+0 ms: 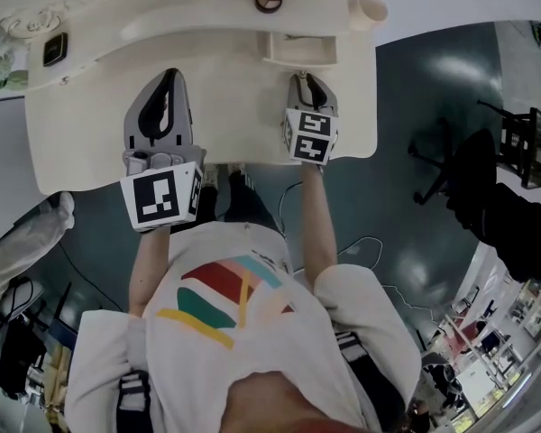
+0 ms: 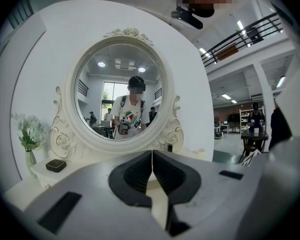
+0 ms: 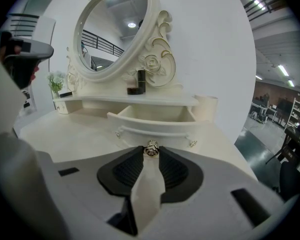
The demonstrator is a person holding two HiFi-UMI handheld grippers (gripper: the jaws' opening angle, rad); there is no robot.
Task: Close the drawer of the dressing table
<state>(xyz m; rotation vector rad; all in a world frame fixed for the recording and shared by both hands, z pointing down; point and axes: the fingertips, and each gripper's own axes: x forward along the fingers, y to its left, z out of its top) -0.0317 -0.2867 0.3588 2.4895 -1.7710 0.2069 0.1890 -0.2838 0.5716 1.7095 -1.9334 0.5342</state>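
Right gripper (image 1: 305, 81), from the head view, meets the front of the pulled-out drawer (image 1: 298, 47) of the dressing table (image 1: 81, 115); the left gripper (image 1: 170, 79) hovers over its top. Left gripper view: jaws pressed together, empty, facing the round mirror (image 2: 121, 84). Right gripper view: jaws narrow around the drawer knob (image 3: 151, 149), seemingly pinching it at their very tips. Pushed off-line, the drawer could skew and jam; so shallow a pinch might slip off.
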